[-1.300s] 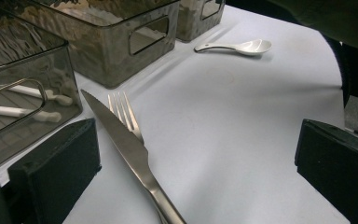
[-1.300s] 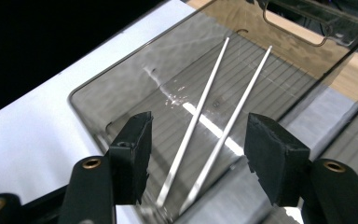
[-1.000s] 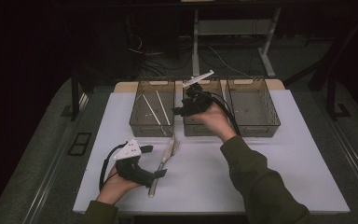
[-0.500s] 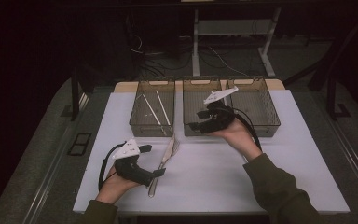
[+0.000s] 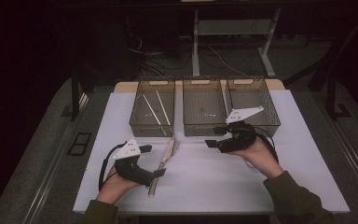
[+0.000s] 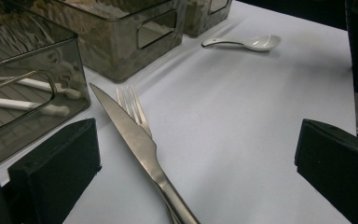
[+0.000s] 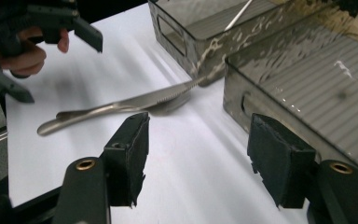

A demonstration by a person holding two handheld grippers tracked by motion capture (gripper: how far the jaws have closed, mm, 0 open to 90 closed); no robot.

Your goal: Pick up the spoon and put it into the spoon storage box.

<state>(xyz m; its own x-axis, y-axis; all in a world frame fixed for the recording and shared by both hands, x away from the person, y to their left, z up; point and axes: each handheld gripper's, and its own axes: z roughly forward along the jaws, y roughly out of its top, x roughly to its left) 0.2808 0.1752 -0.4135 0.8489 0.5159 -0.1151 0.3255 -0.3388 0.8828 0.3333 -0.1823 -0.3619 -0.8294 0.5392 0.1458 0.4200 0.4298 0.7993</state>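
On the white table (image 5: 279, 186) stand three smoky plastic bins (image 5: 204, 113); near the left one lie one steel knife (image 6: 137, 142) and one fork (image 6: 131, 105), between two empty, parted grippers: left (image 5: 157, 172), right (image 5: 213, 142).

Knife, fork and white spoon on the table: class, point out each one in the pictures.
knife (image 6: 137, 140), left gripper view, middle of the blade.
fork (image 6: 131, 105), left gripper view, on the tines.
white spoon (image 6: 261, 42), left gripper view, on the bowl.

Lab test bench, dimly lit. White-covered table (image 5: 205, 186), 3 clear bins (image 5: 152, 109) along its far edge. Loose cables (image 5: 168, 58) on floor behind.
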